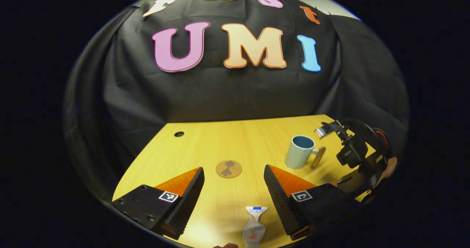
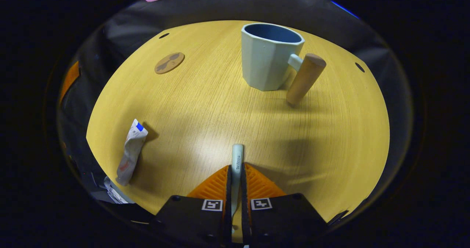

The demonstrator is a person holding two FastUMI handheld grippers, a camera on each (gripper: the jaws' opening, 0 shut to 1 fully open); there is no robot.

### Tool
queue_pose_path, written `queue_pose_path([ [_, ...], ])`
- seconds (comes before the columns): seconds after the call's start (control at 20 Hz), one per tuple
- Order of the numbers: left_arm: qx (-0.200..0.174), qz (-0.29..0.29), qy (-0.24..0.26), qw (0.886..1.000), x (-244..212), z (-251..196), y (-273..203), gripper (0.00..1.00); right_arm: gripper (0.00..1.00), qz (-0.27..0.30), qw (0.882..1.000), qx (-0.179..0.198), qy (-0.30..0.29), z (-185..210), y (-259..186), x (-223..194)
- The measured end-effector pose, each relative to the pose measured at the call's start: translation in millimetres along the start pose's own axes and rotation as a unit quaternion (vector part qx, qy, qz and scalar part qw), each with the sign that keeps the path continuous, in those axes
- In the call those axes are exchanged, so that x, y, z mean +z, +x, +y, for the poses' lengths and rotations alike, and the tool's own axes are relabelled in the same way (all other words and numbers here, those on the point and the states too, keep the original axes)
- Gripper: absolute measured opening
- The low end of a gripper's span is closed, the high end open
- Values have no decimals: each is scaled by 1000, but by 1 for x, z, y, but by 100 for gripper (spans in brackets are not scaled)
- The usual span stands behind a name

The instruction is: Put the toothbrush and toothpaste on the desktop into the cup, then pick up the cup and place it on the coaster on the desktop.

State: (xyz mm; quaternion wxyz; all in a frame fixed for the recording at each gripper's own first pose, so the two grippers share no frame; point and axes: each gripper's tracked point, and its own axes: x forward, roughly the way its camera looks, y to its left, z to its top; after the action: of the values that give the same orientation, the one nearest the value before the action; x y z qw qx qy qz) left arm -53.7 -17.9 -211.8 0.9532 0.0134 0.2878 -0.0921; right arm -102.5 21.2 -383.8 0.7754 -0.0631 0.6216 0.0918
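Pale toothbrush [image 2: 237, 160] pinched between right tongs [image 2: 237, 174], long axis running straight ahead, toward cup [image 2: 268, 57]. Left tongs [image 1: 234, 183] spread wide above surface [image 1: 235, 145]; toothpaste [image 1: 254, 226] lying between them, lengthwise along them; coaster [image 1: 228, 168] just ahead.

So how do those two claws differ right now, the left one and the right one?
The left claw stands wide open, while the right claw is shut. The left claw holds nothing, with the toothpaste lying on the table between its fingers; the right claw grips the toothbrush. Both hang above the same wooden table.
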Motion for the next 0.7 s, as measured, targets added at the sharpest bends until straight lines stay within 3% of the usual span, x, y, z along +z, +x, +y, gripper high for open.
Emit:
queue_pose_path([
  [0.3,-33,108,16,993,-71,-20,8,95,14,-6,1000,7,3,0,0,0],
  [0.35,-34,122,16,992,-80,-22,9,95,10,-8,1000,6,0,0,0,1],
  [0.45,-45,149,9,988,-97,-28,8,95,14,-11,1000,5,-4,1,0,1],
  [0.7,-37,206,15,978,-136,-27,10,95,10,-17,1000,10,-1,0,0,0],
])
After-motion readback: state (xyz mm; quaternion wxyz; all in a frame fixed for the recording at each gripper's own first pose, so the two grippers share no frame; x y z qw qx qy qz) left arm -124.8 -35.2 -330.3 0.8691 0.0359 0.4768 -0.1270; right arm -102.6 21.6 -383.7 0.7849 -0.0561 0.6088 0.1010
